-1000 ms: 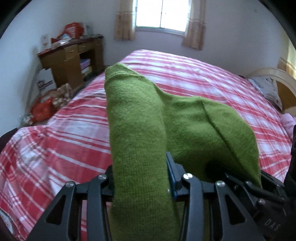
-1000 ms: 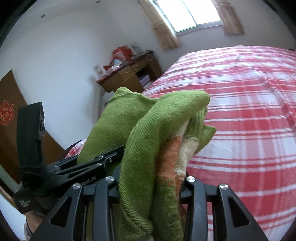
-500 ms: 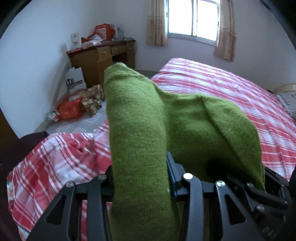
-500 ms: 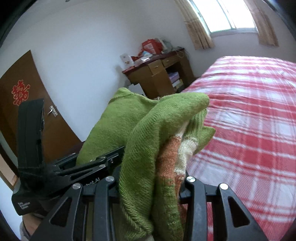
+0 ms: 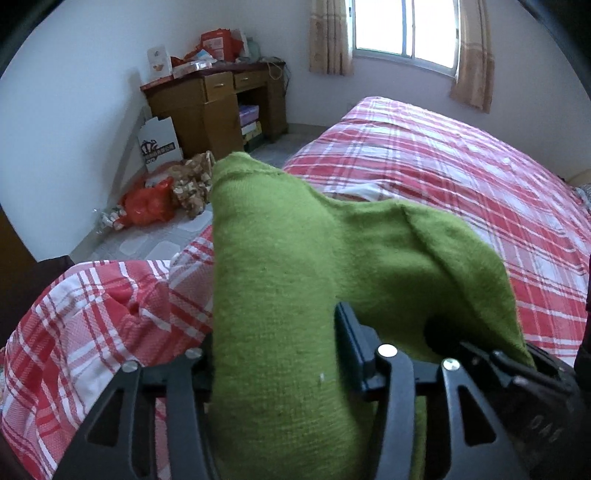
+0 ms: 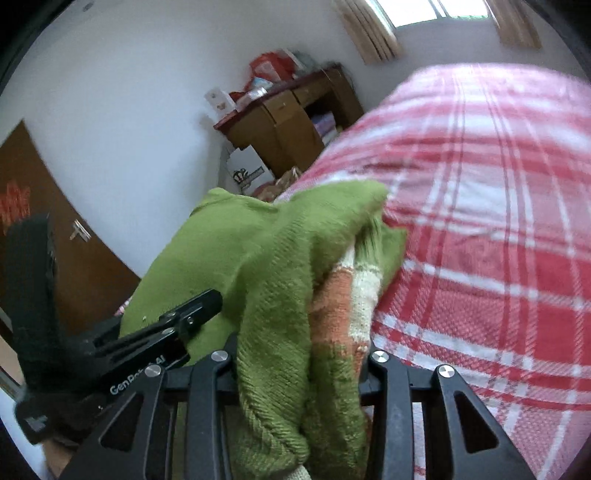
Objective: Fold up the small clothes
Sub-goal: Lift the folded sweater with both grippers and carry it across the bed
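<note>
A green knitted sweater is bunched up and held above a corner of the red plaid bed. My left gripper has one end of it between its fingers. The jaws are opening, and the blue pad still lies against the cloth. My right gripper is shut on the other end of the sweater, where an orange and cream striped band shows. In the right wrist view the left gripper sits close on the left, half under the cloth.
A wooden desk piled with clutter stands against the far wall. A white paper bag and a red plastic bag lie on the floor beside the bed. A brown door is at the left, a curtained window behind.
Both grippers have carried the sweater lower and sideways toward the bed's corner, so the desk and floor now show more. The left fingers have spread a little wider.
</note>
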The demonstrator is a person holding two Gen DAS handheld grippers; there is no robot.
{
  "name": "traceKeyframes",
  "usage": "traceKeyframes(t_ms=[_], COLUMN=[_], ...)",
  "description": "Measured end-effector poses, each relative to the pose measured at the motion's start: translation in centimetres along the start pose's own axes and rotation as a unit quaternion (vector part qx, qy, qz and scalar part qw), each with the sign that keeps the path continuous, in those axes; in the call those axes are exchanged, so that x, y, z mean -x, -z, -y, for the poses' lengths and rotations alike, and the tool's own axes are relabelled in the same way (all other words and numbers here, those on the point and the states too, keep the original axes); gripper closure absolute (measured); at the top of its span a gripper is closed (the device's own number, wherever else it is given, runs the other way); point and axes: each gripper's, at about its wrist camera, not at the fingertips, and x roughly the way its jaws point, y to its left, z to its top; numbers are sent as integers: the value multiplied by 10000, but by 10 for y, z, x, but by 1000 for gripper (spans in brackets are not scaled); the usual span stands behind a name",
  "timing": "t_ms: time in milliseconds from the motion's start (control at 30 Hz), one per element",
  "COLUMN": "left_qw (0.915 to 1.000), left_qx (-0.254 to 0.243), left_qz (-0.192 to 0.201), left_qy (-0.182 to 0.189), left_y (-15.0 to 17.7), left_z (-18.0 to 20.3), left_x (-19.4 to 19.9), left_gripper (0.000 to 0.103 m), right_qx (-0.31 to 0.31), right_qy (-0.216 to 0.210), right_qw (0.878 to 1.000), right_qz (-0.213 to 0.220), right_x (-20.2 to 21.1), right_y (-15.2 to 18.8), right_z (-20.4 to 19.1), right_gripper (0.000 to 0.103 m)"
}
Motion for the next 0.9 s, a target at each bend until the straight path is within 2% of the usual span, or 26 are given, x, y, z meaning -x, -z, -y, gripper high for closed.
traceKeyframes(t_ms=[167, 233, 333, 400, 433, 500, 600, 700, 800, 900], left_qw=[9999, 9999, 9999, 9998, 9998, 9998, 9998, 9998, 9996, 9995], left_qx=[-7, 17, 27, 18, 23, 27, 8, -11, -1, 9], left_qz=[110, 120, 132, 144, 144, 140, 145, 129, 140, 121], left_qy=[-33, -43, -89, -112, -113, -115, -140, -172, -240, -293], left_y=[1, -2, -1, -1, -1, -1, -1, 0, -1, -4], left_z=[-1, -4, -5, -4, -3, -3, -2, -1, 0, 2], left_x=[2, -2, -3, -2, -3, -3, -3, -5, -9, -12], left_gripper=[43, 41, 41, 41, 41, 40, 40, 39, 35, 32], right_qx=[-212, -129, 546, 891, 1000, 1180, 1305, 1196, 891, 1028], right_qy=[-79, 239, 782, 1008, 1028, 868, 761, 1011, 832, 925], right_qw=[9997, 9983, 9900, 9846, 9832, 9843, 9879, 9877, 9925, 9904], right_qz=[98, 520, 1038, 1120, 1131, 988, 349, -25, -7, 30], right_x=[21, 46, 72, 75, 75, 66, 32, 7, 1, -5], right_y=[7, 13, 14, 9, 6, -1, -4, 0, -4, -6], right_z=[5, -4, -34, -50, -55, -61, -60, -46, -33, -33], right_gripper=[60, 60, 60, 66, 72, 74, 82, 89, 93, 94])
